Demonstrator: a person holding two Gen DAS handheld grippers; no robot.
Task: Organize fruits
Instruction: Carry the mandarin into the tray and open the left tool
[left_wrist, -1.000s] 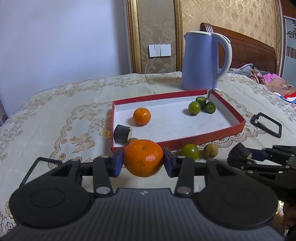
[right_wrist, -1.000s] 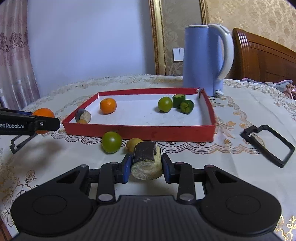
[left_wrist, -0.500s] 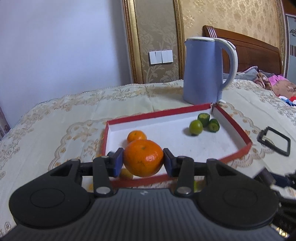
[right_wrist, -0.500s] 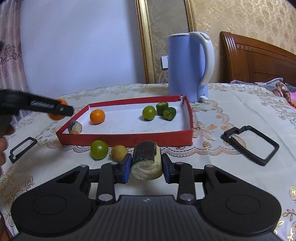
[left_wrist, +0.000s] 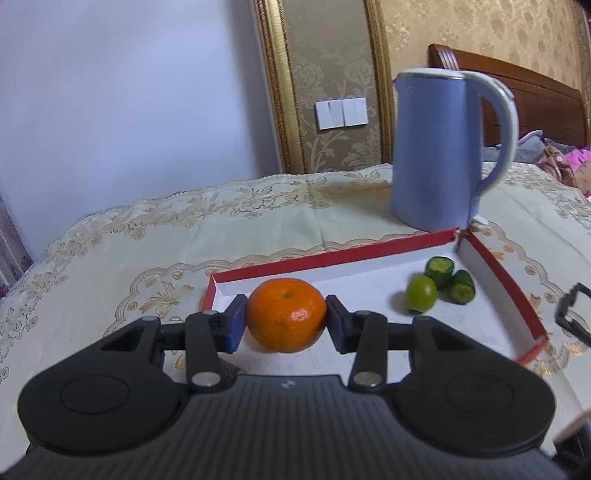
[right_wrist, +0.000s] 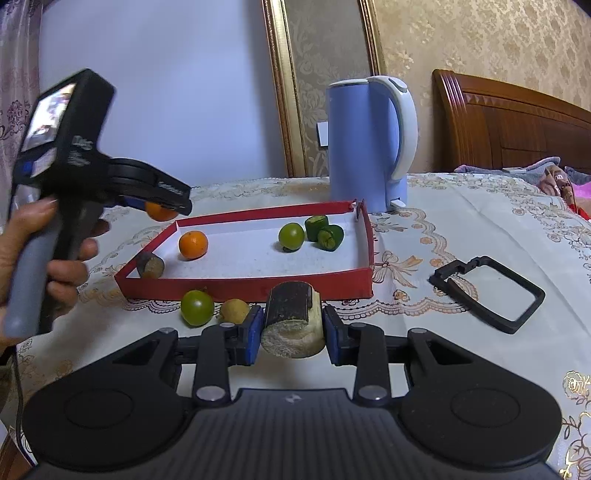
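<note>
My left gripper (left_wrist: 286, 322) is shut on an orange mandarin (left_wrist: 286, 314), held above the left part of the red tray (left_wrist: 332, 256); the right wrist view shows it (right_wrist: 162, 208) over the tray's far left corner. My right gripper (right_wrist: 291, 334) is shut on a dark-skinned, pale-fleshed cut fruit piece (right_wrist: 290, 319), in front of the tray's near wall (right_wrist: 240, 290). Inside the tray lie a second mandarin (right_wrist: 193, 244), a dark cut piece (right_wrist: 150, 265), a green round fruit (right_wrist: 291, 237) and two green cut pieces (right_wrist: 325, 232).
A green fruit (right_wrist: 197, 307) and a yellowish fruit (right_wrist: 234, 311) lie on the lace cloth before the tray. A blue kettle (right_wrist: 365, 147) stands behind the tray's right corner. A black rectangular frame (right_wrist: 487, 293) lies to the right. A hand (right_wrist: 55, 266) grips the left tool's handle.
The left gripper carried the mandarin forward from in front of the tray to above its left part. The right gripper kept its cut piece and shifted slightly.
</note>
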